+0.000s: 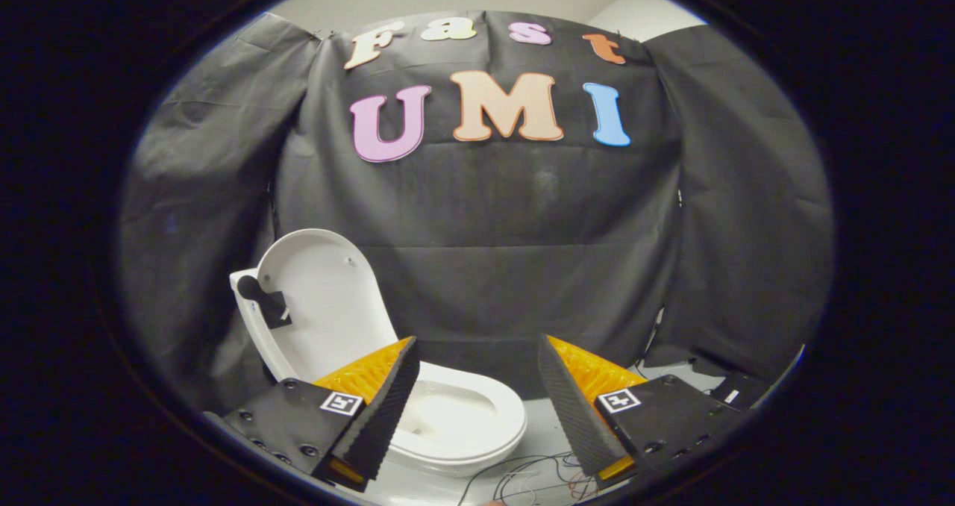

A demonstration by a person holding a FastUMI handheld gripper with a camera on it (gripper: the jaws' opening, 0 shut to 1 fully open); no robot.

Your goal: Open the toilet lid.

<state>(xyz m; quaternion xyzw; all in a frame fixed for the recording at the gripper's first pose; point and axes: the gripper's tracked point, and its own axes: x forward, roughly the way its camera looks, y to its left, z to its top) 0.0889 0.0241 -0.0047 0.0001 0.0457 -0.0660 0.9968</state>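
With the toilet lid already upright, the spread claw held nothing and hung in front of the toilet bowl.

Since the lid looked fully raised, the sound way to finish seemed to be pulling the claw straight back from the bowl, keeping both fingers off the lid so it would not tip forward. Behind the bowl, the lid stood on its hinge end, its long axis running up and down with a slight backward lean toward the black cloth wall, and its pale inner face turned toward the bowl and the claw. Loose thin wires lay on the floor just in front of the bowl, worth avoiding on the way out.
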